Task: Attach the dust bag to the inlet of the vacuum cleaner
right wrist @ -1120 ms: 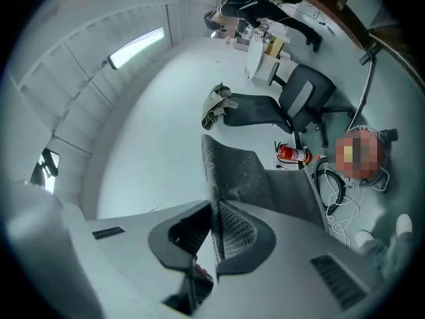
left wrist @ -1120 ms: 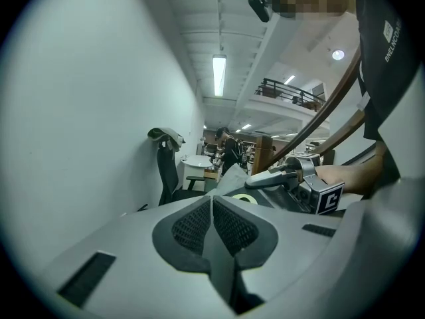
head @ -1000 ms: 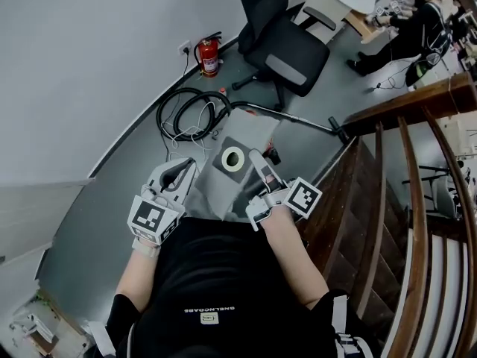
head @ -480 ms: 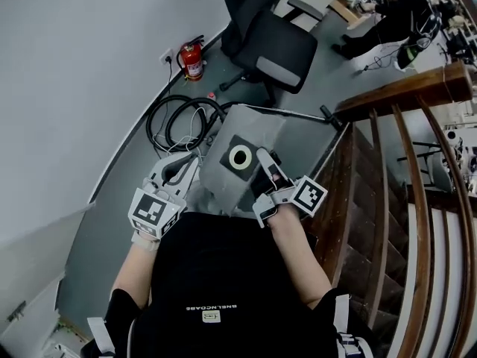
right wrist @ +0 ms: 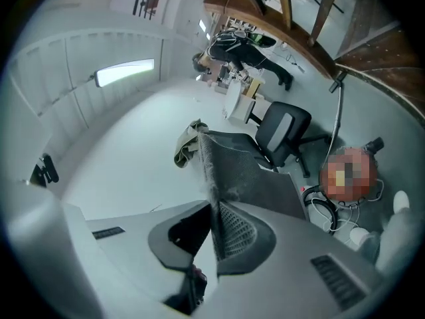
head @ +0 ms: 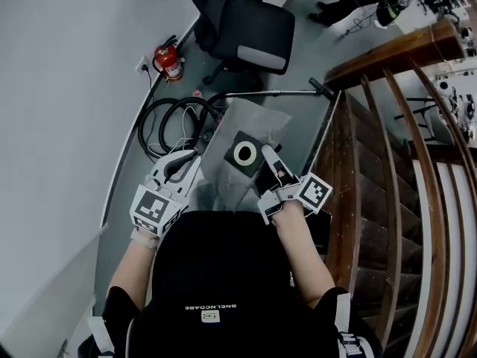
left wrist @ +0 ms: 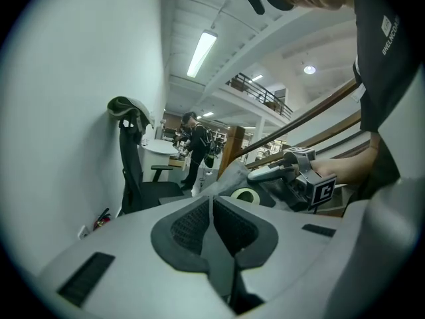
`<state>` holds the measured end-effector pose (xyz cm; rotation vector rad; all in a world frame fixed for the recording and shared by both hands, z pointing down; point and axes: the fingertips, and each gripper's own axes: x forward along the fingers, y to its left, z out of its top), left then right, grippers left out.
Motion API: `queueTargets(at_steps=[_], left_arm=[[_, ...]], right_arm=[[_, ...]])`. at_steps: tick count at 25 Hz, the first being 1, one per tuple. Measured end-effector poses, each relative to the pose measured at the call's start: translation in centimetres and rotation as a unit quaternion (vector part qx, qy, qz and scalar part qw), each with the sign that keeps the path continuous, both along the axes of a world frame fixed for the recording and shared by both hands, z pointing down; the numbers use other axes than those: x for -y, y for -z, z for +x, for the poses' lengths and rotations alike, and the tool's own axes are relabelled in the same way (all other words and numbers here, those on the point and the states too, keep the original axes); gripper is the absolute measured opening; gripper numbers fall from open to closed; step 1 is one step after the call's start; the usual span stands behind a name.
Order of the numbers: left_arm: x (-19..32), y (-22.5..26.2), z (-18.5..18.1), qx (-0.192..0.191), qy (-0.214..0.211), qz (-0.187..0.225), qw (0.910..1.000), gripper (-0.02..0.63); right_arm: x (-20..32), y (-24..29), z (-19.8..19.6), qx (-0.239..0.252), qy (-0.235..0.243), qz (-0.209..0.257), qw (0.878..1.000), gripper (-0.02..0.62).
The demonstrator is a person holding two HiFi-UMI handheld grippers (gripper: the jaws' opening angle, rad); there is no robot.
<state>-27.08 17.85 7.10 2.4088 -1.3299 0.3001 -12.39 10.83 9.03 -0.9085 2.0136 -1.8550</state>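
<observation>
Dust bag, edge clamped in right gripper jaws (left gripper likewise)

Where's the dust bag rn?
Centre of head view, the dust bag is gripped between the left tongs and right tongs, right of the coiled hose.

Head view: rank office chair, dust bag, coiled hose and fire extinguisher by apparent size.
1. office chair
2. dust bag, nearly as large; nearer the camera, so unsure
3. coiled hose
4. fire extinguisher
</observation>
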Motion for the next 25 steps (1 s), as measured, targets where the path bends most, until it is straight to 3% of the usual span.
queueTargets(at_steps=[7, 12, 25], left_arm=[[2.2, -2.1, 3.8, 0.004, -0.059, -0.020, 0.9981, 0.018], [4.9, -3.0, 8.4, 0.025, -0.103, -0.037, 0.9937, 0.018], [8.1, -10.1, 17.5, 0.067, -0.213, -0.095, 0.9701, 0.018]], right_arm=[[0.5, -2.7, 4.8, -0.010, -0.049, -0.021, 0.999, 0.043], [1.6, -4.7, 11.6, -0.026, -0.107, -0.046, 0.993, 0.043], [-0.3, -13.0, 26.7, -0.081, -0.240, -0.103, 0.962, 0.043]])
